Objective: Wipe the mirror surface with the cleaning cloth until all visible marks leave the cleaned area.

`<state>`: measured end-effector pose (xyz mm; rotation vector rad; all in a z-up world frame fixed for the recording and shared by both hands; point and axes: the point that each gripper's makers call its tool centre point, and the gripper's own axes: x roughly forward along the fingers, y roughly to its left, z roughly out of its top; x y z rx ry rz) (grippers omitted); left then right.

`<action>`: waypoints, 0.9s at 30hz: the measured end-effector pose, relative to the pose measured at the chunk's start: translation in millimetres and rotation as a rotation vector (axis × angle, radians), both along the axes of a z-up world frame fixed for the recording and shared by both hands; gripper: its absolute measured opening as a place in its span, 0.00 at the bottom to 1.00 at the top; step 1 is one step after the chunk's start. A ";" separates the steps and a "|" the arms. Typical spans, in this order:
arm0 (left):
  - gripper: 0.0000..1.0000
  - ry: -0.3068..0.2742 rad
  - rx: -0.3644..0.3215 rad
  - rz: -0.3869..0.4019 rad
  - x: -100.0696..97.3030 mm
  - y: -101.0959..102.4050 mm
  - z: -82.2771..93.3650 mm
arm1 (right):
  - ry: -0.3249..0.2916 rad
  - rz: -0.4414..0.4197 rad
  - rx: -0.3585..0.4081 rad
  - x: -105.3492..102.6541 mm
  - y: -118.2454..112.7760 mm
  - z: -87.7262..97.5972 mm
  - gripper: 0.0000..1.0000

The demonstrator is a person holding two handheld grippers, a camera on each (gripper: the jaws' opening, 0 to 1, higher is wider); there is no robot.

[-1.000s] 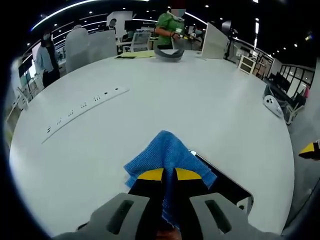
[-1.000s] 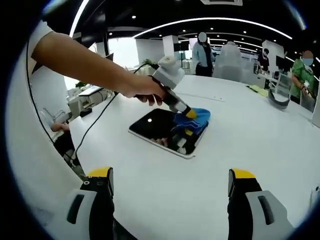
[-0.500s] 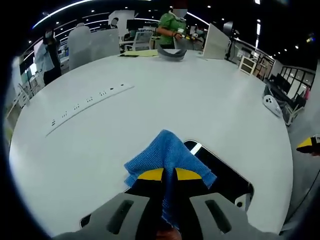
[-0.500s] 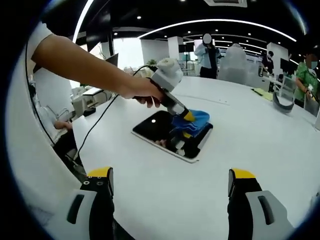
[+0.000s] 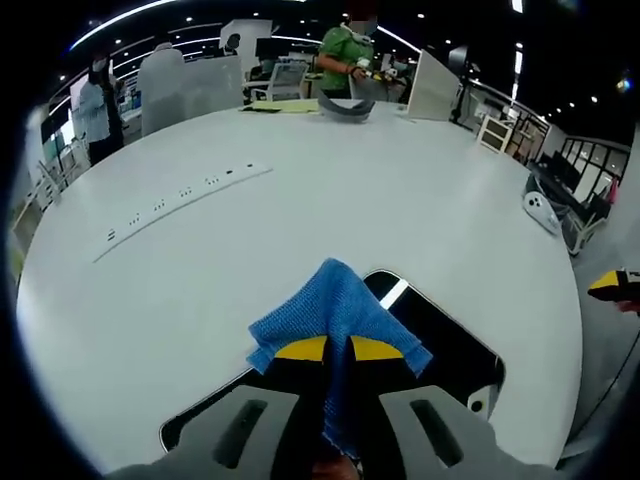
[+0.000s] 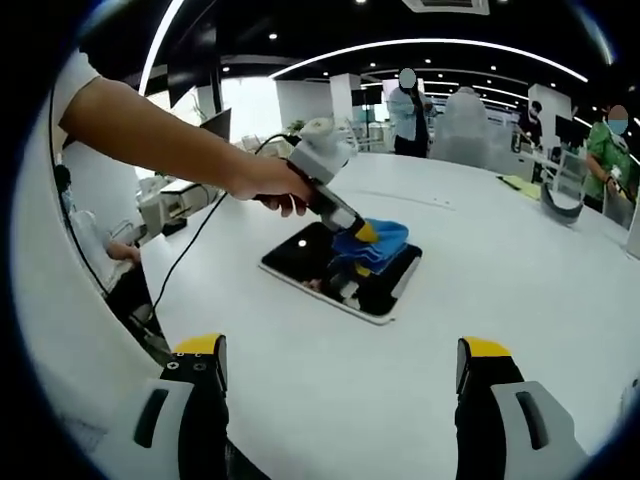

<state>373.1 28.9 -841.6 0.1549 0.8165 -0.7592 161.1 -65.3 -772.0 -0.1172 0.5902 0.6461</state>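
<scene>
A dark rectangular mirror [image 6: 330, 272] lies flat on the round white table [image 6: 480, 290]. My left gripper [image 5: 338, 349] is shut on a blue cleaning cloth [image 5: 335, 308], which presses onto the mirror [image 5: 445, 345]. In the right gripper view a person's hand [image 6: 262, 182] holds the left gripper [image 6: 365, 233], and the cloth [image 6: 372, 242] sits over the mirror's middle. My right gripper [image 6: 340, 365] hovers open near the table's front edge, well short of the mirror, with nothing between its yellow-tipped fingers [image 6: 200, 348].
A strip of power sockets [image 5: 180, 207] runs across the table to the left. A grey curved object [image 5: 345, 108] and papers lie at the far edge. A white device [image 5: 543, 210] rests at the right. People stand beyond the table.
The left gripper has slid the cloth back across the mirror toward its middle, uncovering more of the far end. The right gripper has stayed put.
</scene>
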 end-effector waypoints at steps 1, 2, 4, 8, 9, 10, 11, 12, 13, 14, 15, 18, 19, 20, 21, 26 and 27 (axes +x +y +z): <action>0.05 0.000 -0.001 0.001 -0.1 0.3 0.0 | 0.000 0.000 0.000 0.0 -0.1 0.0 0.95; 0.05 -0.001 -0.001 0.002 -0.7 0.9 -0.1 | 0.000 0.000 -0.001 0.1 -0.2 -0.1 0.95; 0.05 -0.001 -0.002 0.001 -2.1 2.3 -0.3 | 0.002 -0.001 -0.001 0.6 -0.6 -0.7 0.95; 0.05 -0.007 -0.007 -0.002 -8.1 3.6 -0.2 | 0.003 -0.001 0.000 2.1 -0.4 -1.3 0.95; 0.05 -0.007 -0.008 0.000 -6.8 4.3 -0.4 | 0.002 -0.001 0.000 2.7 -0.4 -1.3 0.95; 0.05 -0.009 -0.008 0.001 -6.6 4.4 -0.5 | 0.002 -0.001 0.002 3.1 -0.5 -1.4 0.95; 0.05 -0.012 -0.007 0.002 -6.4 4.6 -0.7 | 0.003 -0.003 0.003 3.4 -0.7 -1.6 0.95; 0.05 -0.013 -0.006 0.004 -6.8 4.7 -0.7 | 0.003 -0.003 0.003 3.5 -0.9 -1.8 0.95; 0.05 -0.015 -0.005 0.006 -8.0 4.6 -0.6 | 0.005 -0.005 0.003 3.6 -1.5 -2.4 0.95; 0.05 -0.016 -0.003 0.007 -8.1 4.6 -0.6 | 0.007 -0.005 0.004 3.5 -1.7 -2.7 0.95; 0.05 -0.016 -0.002 0.008 -8.1 4.6 -0.6 | 0.007 -0.005 0.004 3.5 -1.8 -2.8 0.95; 0.05 -0.017 0.001 0.012 -7.4 4.7 -0.8 | 0.008 -0.007 0.006 3.4 -2.3 -3.1 0.95; 0.05 -0.018 0.002 0.012 -7.5 4.7 -0.8 | 0.007 -0.007 0.007 3.5 -2.5 -3.1 0.95; 0.05 -0.020 0.004 0.011 -7.7 4.7 -0.8 | 0.012 -0.007 0.007 3.1 -2.5 -3.7 0.95; 0.05 -0.020 0.005 0.011 -8.1 4.8 -0.8 | 0.012 -0.006 0.007 3.2 -2.6 -3.9 0.95; 0.05 -0.020 0.010 0.019 -9.9 5.6 -0.8 | 0.011 -0.007 0.010 4.0 -3.9 -3.8 0.95; 0.05 -0.023 0.010 0.021 -10.4 5.8 -1.0 | 0.011 -0.008 0.012 4.2 -4.2 -3.3 0.95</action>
